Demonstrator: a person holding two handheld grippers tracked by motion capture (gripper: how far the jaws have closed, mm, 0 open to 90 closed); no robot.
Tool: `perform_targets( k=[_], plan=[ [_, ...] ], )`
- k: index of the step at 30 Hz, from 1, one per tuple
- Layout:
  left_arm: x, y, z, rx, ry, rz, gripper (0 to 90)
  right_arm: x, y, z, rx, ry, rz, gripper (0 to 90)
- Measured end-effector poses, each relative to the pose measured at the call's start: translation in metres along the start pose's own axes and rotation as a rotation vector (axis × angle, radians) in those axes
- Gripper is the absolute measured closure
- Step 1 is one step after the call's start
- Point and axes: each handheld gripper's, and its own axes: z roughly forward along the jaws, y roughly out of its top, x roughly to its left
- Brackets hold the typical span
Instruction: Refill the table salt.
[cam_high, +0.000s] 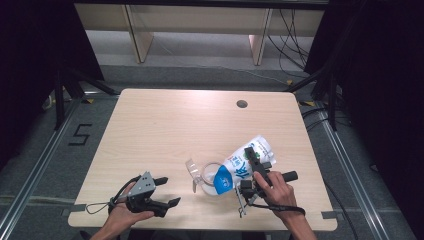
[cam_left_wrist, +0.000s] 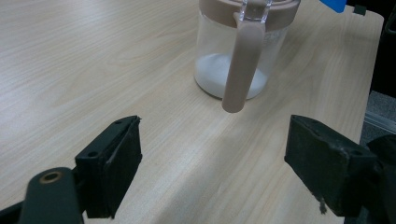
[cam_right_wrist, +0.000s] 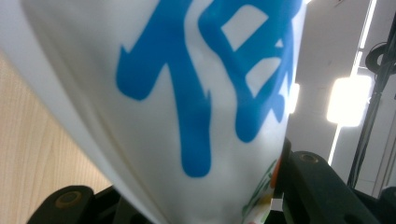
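Note:
A clear jar (cam_high: 207, 176) with a beige lid and handle (cam_left_wrist: 241, 65) stands near the table's front edge, its flip lid open, white powder (cam_left_wrist: 219, 70) on its bottom. A white bag with blue print (cam_high: 243, 162) is tilted over the jar with its blue end at the jar's mouth. My right gripper (cam_high: 254, 162) is shut on the bag (cam_right_wrist: 187, 107), which lies between its jaws. My left gripper (cam_high: 167, 191) is open to the jar's left, low over the table; the left gripper view has the jar's handle ahead of its empty jaws (cam_left_wrist: 215, 163).
The light wooden table (cam_high: 165, 125) has a round cable hole (cam_high: 242, 104) at the back right. Beyond the far edge are wooden furniture legs (cam_high: 140, 37) and cables on grey carpet. Dark curtains hang at both sides.

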Motion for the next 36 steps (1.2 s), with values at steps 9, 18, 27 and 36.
perform_targets(
  k=[9, 18, 27, 36],
  plan=[
    [0.0002, 0.0001, -0.0004, 0.007, 0.001, 0.005, 17.9, -0.0002, 0.0003, -0.0006, 0.005, 0.005, 0.014, 64.1],
    [0.0002, 0.0002, -0.0005, 0.007, 0.001, 0.006, 17.9, -0.0003, 0.0006, -0.0013, 0.013, 0.009, 0.029, 64.4],
    [0.0001, 0.0001, -0.0004, 0.006, 0.001, 0.004, 17.9, -0.0013, 0.0, -0.0001, -0.003, 0.0, 0.019, 64.7],
    [-0.0001, 0.0001, -0.0001, 0.003, 0.001, 0.001, 18.0, -0.0016, -0.0001, -0.0001, -0.001, 0.003, 0.019, 64.9]
  ],
)
